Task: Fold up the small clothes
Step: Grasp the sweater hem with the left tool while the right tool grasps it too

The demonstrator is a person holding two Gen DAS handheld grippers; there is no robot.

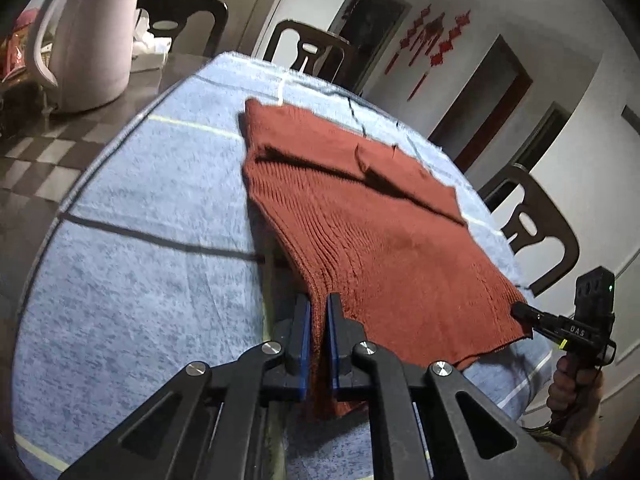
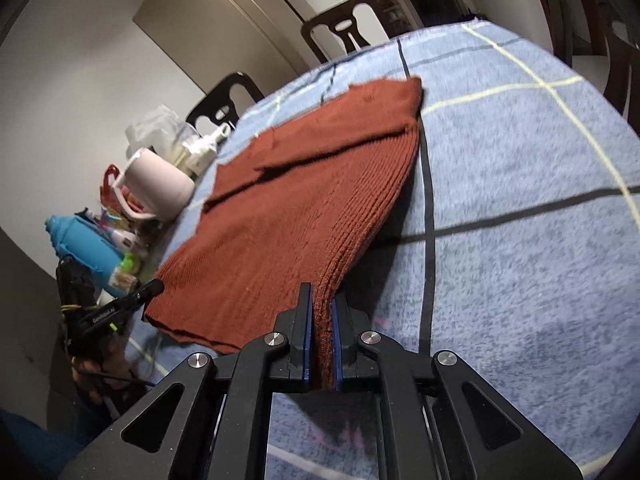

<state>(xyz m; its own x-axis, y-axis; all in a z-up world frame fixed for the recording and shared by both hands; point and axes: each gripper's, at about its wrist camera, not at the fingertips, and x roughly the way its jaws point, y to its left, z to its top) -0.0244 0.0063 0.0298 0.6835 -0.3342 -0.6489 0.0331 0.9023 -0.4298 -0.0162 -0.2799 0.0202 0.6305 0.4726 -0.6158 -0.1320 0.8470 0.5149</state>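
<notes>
A rust-red ribbed knit garment (image 1: pixel 360 208) lies spread on a blue mottled cloth with dark and pale grid lines (image 1: pixel 140 280), filling the middle of both views. At the lower centre of the left wrist view, the left gripper (image 1: pixel 319 308) pinches the garment's near corner between its blue pads, lifting that edge. The right gripper (image 2: pixel 321 304) clamps the other near corner likewise. A pale pink kettle (image 1: pixel 92 40) stands at upper left, dark chairs (image 1: pixel 308 48) behind.
</notes>
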